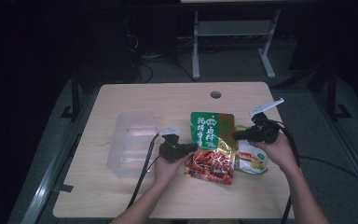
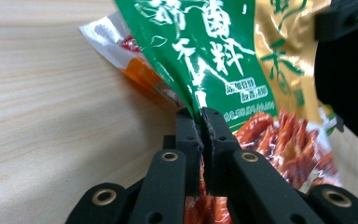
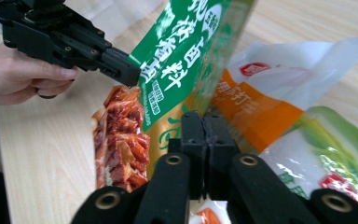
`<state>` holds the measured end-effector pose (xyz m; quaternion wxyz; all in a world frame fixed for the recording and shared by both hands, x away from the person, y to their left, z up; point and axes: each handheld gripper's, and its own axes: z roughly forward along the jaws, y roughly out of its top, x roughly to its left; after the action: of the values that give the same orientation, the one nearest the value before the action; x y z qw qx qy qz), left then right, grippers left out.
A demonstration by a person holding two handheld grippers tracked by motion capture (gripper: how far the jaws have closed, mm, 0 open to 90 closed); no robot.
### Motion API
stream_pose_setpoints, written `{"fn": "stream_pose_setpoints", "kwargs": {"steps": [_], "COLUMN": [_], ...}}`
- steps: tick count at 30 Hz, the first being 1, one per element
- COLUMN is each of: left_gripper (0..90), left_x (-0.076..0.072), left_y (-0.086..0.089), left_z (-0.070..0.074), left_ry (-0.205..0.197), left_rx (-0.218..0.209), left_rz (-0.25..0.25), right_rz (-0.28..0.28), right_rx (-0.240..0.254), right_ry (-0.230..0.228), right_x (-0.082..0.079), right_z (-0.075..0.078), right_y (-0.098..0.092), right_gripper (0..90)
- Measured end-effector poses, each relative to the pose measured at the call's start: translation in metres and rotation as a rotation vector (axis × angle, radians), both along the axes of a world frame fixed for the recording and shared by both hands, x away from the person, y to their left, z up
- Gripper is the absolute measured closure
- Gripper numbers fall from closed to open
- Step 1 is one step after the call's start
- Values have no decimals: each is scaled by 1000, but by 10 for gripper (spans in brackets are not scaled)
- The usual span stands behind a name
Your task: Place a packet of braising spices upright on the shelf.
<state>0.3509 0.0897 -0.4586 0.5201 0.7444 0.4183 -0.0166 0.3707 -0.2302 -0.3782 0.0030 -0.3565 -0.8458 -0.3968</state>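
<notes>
2 hand-held grippers pinch 1 green seasoning pouch point(image 1: 211, 140) over the worktop point(image 1: 121, 196)

Left hand-held gripper point(image 2: 202, 116) and right hand-held gripper point(image 3: 204, 122) each clamp an opposite edge; likely to lift it off the white packet point(image 3: 298, 116) beneath.

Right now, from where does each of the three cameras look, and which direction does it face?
High view: above the person's side, facing forward and down on the wooden table; both forearms, left gripper, right gripper.
Left gripper view: along its shut jaws, pinching the green and red foil seasoning pouch.
Right gripper view: along its shut jaws on the pouch's other edge; the left hand shows.
All three share the pouch; an orange and white packet lies behind.
</notes>
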Motion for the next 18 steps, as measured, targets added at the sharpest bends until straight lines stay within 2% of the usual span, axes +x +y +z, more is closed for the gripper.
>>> {"fn": "stream_pose_setpoints", "kwargs": {"steps": [6, 13, 18], "left_gripper": [877, 879, 879], "left_x": [-7, -12, -16], "left_y": [0, 5, 9], "left_z": [4, 5, 7], "left_ry": [-48, -61, -78], "left_rx": [25, 20, 37], "left_rz": [-10, -8, -12], "right_rz": [38, 62, 64], "right_rx": [11, 39, 57], "right_ry": [43, 58, 63], "right_x": [6, 9, 10], "right_z": [-8, -15, -19], "right_y": [12, 24, 31], "right_gripper": [821, 810, 799]}}
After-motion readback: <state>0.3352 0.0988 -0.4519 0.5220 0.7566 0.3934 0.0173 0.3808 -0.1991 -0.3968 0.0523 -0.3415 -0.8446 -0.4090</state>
